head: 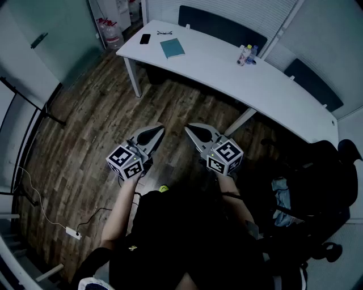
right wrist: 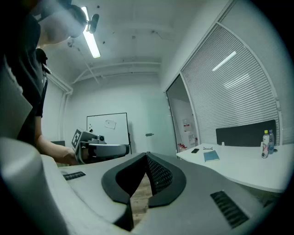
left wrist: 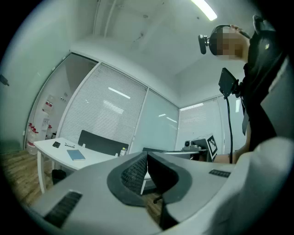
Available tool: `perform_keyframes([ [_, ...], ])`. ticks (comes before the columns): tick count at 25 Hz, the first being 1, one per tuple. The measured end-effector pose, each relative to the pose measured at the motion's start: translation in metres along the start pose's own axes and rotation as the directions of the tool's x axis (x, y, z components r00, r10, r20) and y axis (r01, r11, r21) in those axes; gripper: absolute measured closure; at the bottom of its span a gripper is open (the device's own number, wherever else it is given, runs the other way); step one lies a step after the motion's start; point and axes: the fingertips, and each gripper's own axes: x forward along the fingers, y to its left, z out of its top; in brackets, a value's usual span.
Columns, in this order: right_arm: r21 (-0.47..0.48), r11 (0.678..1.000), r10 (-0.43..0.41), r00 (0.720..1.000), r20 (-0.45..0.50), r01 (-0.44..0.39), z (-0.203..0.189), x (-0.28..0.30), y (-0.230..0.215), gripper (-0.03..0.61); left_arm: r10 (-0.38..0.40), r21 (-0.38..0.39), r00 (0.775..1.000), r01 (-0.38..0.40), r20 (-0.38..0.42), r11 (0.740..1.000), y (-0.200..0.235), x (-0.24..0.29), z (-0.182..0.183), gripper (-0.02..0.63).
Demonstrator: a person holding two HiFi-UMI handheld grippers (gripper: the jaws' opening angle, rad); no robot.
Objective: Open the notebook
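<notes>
Notebook [head: 172,47] closed on far desk [head: 227,76], well apart from left gripper [head: 154,133] and right gripper [head: 195,132], both level, jaws pressed together, empty, likely poised before approach.

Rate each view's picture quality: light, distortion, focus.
Head view: dim and bluish, wide-angle, so the white desk curves; the notebook is small but sharp. Left gripper view: fisheye with black corners, and the ceiling light is blown out. Right gripper view: the same fisheye, with glare round the light tube.
</notes>
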Motion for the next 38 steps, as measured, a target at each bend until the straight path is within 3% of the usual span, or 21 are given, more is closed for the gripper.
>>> perform_keyframes([
  [11,0.013,1.0,0.005,1.0,0.008,-0.005,0.001,0.003,0.004,0.578,-0.01,0.012,1.0,0.01,0.011,1.0,-0.004,-0.007,0.008,0.594],
  [29,-0.019,0.998,-0.065,0.997,-0.041,0.064,-0.013,0.03,0.024,0.578,-0.038,-0.016,0.999,0.039,0.016,0.999,0.015,-0.04,0.003,0.595],
  [38,0.049,0.993,-0.1,0.993,-0.061,0.103,-0.035,0.039,0.028,0.58,-0.053,-0.071,0.998,0.054,0.021,0.996,0.023,-0.054,-0.01,0.594],
])
